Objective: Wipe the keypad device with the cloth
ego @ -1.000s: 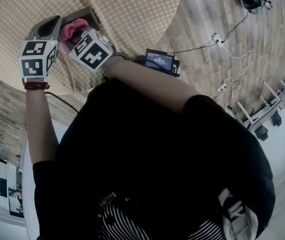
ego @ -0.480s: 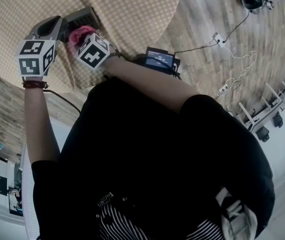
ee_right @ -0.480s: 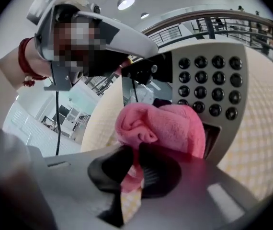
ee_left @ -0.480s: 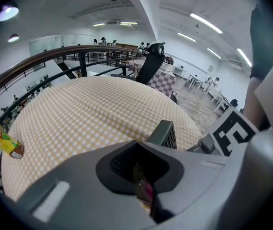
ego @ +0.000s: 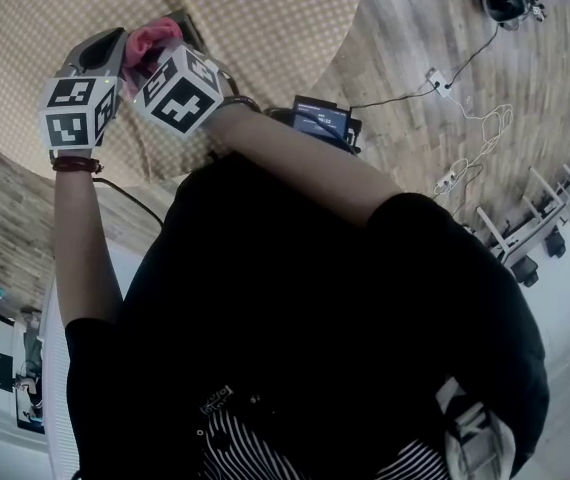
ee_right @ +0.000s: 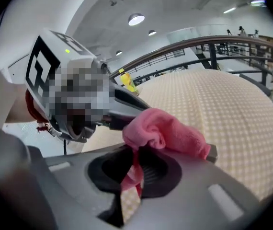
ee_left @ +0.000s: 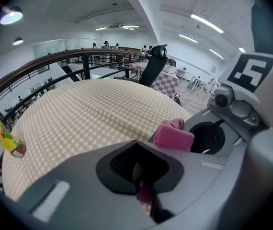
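Closest in, on the right gripper [ee_right: 132,174], the jaws are clamped on a tail of the pink cloth [ee_right: 165,131], with the rest of it bunched up just past the tips. Right under that bunch sits the device [ee_right: 211,152], a thin dark slab held up off the surface, its grey end poking out on the far side of the cloth. Across from it is the left gripper [ee_left: 137,174], jaws drawn in tight with only a sliver between the pads. In the right gripper view the slab runs straight out of them, so the left is the one holding the device. The cloth is touching the device and the two grippers are nose to nose, their marker cubes side by side in the head view. Below and beyond lies the round surface [ee_left: 79,114] in yellow check. Out near its edge a yellow pack [ee_left: 1,137] lies on its side, well apart from the grippers. Further off, a black chair [ee_left: 155,66] stands behind the surface, with railings past that.
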### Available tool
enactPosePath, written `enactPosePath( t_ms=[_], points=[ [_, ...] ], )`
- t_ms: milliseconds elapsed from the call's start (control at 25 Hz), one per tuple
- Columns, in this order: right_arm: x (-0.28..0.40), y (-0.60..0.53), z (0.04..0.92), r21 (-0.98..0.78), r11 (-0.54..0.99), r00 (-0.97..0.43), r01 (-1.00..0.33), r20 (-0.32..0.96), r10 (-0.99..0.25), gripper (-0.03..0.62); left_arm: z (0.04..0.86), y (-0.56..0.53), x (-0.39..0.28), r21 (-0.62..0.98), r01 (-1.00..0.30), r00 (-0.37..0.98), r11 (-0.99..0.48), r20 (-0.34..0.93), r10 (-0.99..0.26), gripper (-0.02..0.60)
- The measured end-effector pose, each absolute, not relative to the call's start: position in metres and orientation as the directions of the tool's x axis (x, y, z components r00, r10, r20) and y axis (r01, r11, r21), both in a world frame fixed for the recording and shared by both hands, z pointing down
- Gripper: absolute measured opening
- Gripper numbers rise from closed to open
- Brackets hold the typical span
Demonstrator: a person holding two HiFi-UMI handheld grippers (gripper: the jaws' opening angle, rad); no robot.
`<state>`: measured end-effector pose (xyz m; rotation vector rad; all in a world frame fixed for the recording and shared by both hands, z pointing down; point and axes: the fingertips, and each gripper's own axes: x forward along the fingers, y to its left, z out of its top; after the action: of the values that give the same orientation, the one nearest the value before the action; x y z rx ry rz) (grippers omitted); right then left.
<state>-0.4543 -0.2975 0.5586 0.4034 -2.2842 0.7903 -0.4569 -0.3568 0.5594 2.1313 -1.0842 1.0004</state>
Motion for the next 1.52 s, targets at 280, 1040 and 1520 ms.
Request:
enactPosePath(
  t_ms=[280, 1040, 1520],
  points=[
    [-0.442, -0.239, 0.624, -0.417, 0.806, -0.674, -0.419, 0.738, 0.031, 0.044, 0.561, -0.355, -0.457, 0.129, -0.835, 0.403, -0.536, 0.807, -0.433, 0.003],
    [-0.454, -0.263, 0.599, -0.467, 0.772, -0.721, -0.431, 0.693, 0.016, 0.044, 0.564, -0.352, -0.454, 0.126, -0.832, 0.411, -0.54, 0.794, -0.448, -0.003],
    [-0.433, -0.227, 0.654, -0.517, 0.692, -0.633, -0.504, 0.766, 0.113, 0.044, 0.567, -0.359, -0.456, 0.116, -0.84, 0.404, -0.531, 0.785, -0.469, -0.002]
  ],
)
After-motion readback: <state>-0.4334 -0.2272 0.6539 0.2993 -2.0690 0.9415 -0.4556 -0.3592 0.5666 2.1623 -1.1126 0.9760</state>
